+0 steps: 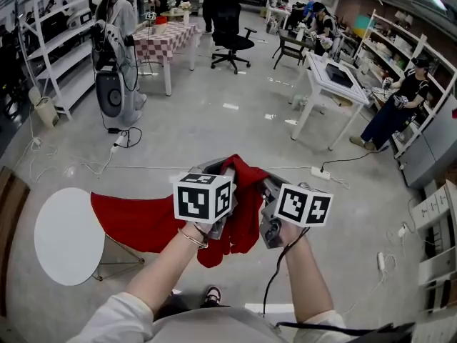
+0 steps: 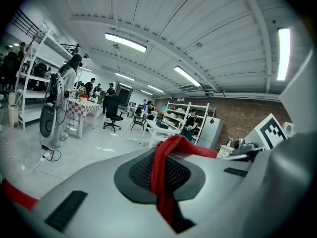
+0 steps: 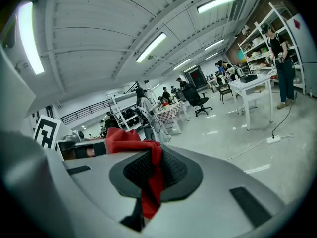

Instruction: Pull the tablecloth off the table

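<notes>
**Floor** (image 1: 214,120): open grey surface at 12 o'clock. A power strip (image 1: 318,171) lies at 2 o'clock from my hands.

**Table** (image 1: 64,238): small, round and white, at 8 o'clock from my grippers. Its top shows bare.

**Tablecloth** (image 1: 136,220): red, and off the top as far as I can judge. It hangs as a sheet from my grippers out toward 9 o'clock. The far corner sits close beside the table's rim; I cannot tell whether it touches. The remainder bunches below my hands at 6 o'clock.

**Left gripper** (image 2: 161,180): fingers shut hard on one narrow red fold.

**Right gripper** (image 3: 147,177): fingers all but closed, pinching a similar fold.

**Hazards:**
- Both bites are thin. If the trailing corner catches on the rim or the table legs (image 1: 121,251), the fabric could slide out of the pads, or the light table could tip.
- The hanging bunch is near my shoe (image 1: 212,294). Treading on it would jerk the cloth free.
</notes>
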Action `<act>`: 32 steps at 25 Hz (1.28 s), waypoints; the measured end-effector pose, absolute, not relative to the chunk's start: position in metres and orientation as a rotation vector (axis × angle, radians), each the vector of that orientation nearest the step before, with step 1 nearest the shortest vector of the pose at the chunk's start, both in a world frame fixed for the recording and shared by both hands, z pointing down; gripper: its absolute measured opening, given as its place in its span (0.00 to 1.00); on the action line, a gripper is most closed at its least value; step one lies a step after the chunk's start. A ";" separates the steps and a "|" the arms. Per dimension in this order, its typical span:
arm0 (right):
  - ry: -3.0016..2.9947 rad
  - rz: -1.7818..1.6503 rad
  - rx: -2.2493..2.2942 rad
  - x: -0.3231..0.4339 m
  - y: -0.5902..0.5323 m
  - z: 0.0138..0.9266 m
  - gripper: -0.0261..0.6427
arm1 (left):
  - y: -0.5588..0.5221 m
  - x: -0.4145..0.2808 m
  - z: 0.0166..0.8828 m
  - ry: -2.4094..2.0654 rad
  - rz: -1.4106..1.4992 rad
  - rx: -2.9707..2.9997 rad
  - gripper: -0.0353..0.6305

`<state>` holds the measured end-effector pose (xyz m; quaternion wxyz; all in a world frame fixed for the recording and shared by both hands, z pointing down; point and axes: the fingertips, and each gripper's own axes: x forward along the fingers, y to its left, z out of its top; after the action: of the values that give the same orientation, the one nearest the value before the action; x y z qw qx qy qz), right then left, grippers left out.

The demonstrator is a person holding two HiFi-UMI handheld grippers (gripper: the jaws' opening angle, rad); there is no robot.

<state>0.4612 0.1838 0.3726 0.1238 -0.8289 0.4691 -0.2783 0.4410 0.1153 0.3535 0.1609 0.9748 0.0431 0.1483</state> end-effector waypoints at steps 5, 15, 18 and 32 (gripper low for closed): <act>1.294 -0.800 -2.454 0.462 0.191 0.369 0.10 | 0.116 0.440 0.353 0.190 0.440 2.785 0.08; 1.283 -0.793 -2.456 0.447 0.144 0.371 0.10 | 0.049 0.413 0.359 0.155 0.429 2.770 0.08; 1.323 -0.804 -2.468 0.434 0.113 0.380 0.10 | 0.013 0.397 0.368 0.093 0.435 2.757 0.08; 1.357 -0.873 -2.481 0.395 0.002 0.421 0.10 | -0.099 0.355 0.398 0.112 0.549 2.752 0.08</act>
<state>0.3951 0.0020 0.4213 0.0911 -0.8348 0.4567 -0.2937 0.3554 -0.0994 0.3976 0.1656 0.9664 0.0392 0.1928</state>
